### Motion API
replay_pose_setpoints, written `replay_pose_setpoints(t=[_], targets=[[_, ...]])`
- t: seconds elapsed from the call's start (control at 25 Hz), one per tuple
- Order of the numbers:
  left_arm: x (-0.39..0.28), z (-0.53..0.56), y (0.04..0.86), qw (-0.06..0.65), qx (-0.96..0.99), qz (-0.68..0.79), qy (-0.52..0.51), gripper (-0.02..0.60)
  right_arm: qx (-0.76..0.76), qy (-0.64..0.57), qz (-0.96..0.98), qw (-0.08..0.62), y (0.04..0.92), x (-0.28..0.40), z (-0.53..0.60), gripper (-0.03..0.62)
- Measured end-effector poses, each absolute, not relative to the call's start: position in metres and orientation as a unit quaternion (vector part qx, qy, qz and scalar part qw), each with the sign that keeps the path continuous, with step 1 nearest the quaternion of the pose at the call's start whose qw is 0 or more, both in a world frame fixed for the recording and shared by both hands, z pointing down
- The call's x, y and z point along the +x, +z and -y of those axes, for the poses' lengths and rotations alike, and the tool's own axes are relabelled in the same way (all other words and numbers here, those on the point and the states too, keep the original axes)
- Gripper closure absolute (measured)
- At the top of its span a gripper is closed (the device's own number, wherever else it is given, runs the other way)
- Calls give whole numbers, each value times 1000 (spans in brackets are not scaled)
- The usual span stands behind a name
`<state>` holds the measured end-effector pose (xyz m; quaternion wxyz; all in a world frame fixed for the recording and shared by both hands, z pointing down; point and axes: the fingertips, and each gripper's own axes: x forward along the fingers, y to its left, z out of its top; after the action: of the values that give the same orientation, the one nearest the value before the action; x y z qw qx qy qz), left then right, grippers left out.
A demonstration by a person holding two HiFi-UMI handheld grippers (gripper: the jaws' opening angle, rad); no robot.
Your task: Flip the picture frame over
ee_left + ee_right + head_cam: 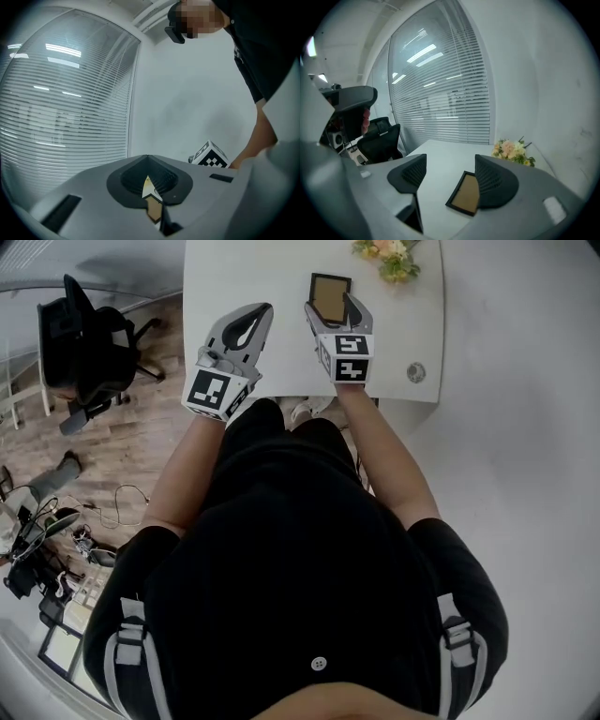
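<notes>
The picture frame (328, 292) lies flat on the white table (234, 277), a black border round a brown board facing up. My right gripper (333, 304) hangs over its near end, open, one jaw on each side of it. In the right gripper view the frame (466, 194) lies on the table (440, 154) just beyond the right gripper (450, 176), partly hidden by the right-hand jaw, with no pad touching it. My left gripper (262, 310) hovers over the table to the left of the frame, shut with nothing held. In its own view the left gripper (149, 180) has its pads together.
A bunch of flowers (389, 259) lies at the table's far side, beyond the frame, and shows as flowers (513, 151) in the right gripper view. A round cable port (415, 372) sits near the front right corner. A black office chair (84, 348) stands on the wooden floor at left.
</notes>
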<state>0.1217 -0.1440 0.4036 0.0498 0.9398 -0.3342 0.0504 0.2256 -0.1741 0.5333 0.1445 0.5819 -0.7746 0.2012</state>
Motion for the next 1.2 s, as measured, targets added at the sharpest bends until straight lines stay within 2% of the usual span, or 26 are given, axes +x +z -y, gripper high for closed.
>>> replay_pose_setpoints(t=[0.56, 0.96, 1.2], targets=[[118, 204, 487, 89, 952, 283, 73, 577, 615, 267, 708, 222, 636, 210, 213, 292], [113, 234, 542, 120, 954, 257, 97, 577, 636, 295, 665, 258, 694, 201, 228, 387], [116, 242, 559, 130, 956, 241, 103, 577, 644, 315, 639, 280, 717, 200, 227, 422]])
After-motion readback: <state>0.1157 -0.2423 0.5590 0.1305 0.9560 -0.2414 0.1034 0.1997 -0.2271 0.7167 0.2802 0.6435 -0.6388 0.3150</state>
